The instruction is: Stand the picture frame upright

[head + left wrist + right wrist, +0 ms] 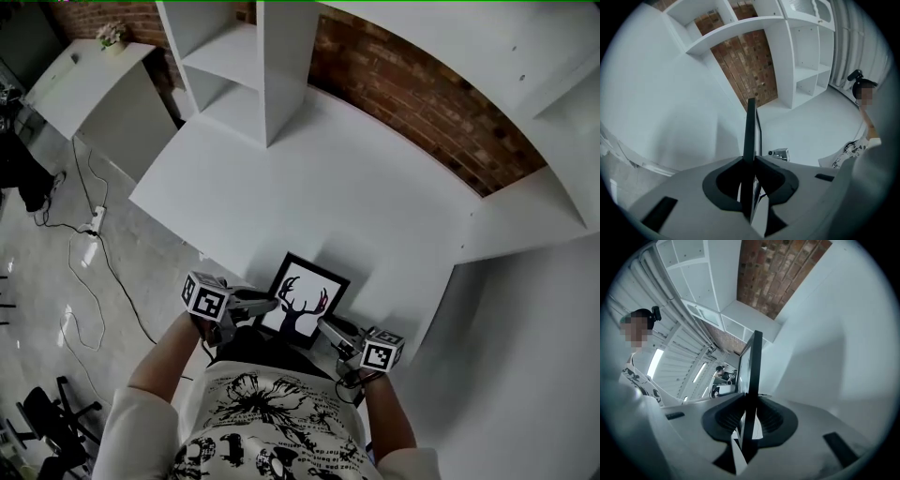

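The picture frame (305,302) has a black border around a white sheet with a black deer-head silhouette, with a touch of dark red on the antlers. The tabletop (375,197) and the shelves (246,66) are plain white. The wall (422,103) is red-brown brick with pale joints. The left gripper (268,306) and right gripper (325,326) are grey with black fingers (723,187), and each bears a cube of black-and-white square markers. The person's shirt (267,412) is white with a black flower print.

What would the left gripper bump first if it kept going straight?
The picture frame, pinched in its jaws right now; beyond that, probably the right gripper holding the far edge.
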Tool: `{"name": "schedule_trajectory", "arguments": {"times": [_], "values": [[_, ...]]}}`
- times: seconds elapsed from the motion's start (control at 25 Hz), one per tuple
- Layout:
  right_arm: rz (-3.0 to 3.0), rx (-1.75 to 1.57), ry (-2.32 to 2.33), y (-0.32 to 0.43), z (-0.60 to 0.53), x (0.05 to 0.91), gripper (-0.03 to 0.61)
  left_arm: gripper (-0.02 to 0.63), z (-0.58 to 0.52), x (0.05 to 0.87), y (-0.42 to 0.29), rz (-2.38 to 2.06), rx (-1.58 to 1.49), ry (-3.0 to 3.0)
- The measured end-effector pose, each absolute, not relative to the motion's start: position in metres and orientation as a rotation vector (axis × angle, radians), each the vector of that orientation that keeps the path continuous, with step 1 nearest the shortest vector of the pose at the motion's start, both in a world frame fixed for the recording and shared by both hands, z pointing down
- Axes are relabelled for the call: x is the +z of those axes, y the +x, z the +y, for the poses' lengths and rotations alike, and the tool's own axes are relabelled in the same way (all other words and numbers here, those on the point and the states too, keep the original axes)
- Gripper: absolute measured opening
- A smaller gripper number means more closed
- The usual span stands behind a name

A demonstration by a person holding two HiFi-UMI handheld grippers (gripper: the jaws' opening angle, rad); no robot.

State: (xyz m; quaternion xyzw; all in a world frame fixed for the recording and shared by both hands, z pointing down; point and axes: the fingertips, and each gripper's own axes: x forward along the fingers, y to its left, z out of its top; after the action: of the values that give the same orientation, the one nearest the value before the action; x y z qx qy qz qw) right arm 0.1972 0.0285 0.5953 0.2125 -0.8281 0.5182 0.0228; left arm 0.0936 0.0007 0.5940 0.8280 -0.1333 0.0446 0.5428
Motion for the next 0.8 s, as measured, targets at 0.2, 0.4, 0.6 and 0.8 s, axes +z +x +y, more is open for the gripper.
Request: {"name": "schedule_trajectory", "arguments": {"times": [0.2, 0.4, 0.6, 0.8], "values": [[-2.614, 1.472, 0.599, 0.188, 0.006, 0.575, 0.086, 0.089, -0.015, 0.569, 0.084, -0.369, 0.098, 2.040], [-2.646, 1.393, 0.570, 0.167, -0.017, 0.554, 0.086, 0.089, -0.035, 0.551, 0.062, -0.361, 0.087, 2.099], [-2.674, 1.329, 0.591, 0.137, -0.055, 0.542, 0.086, 0.089, -0.072, 0.545, 0.034, -0.322, 0.040, 2.092], [-2.651, 1.255, 0.698, 0.107, -0.097, 0.543, 0.086, 0.091, -0.114, 0.535, 0.006, -0.340, 0.173, 2.241]]}}
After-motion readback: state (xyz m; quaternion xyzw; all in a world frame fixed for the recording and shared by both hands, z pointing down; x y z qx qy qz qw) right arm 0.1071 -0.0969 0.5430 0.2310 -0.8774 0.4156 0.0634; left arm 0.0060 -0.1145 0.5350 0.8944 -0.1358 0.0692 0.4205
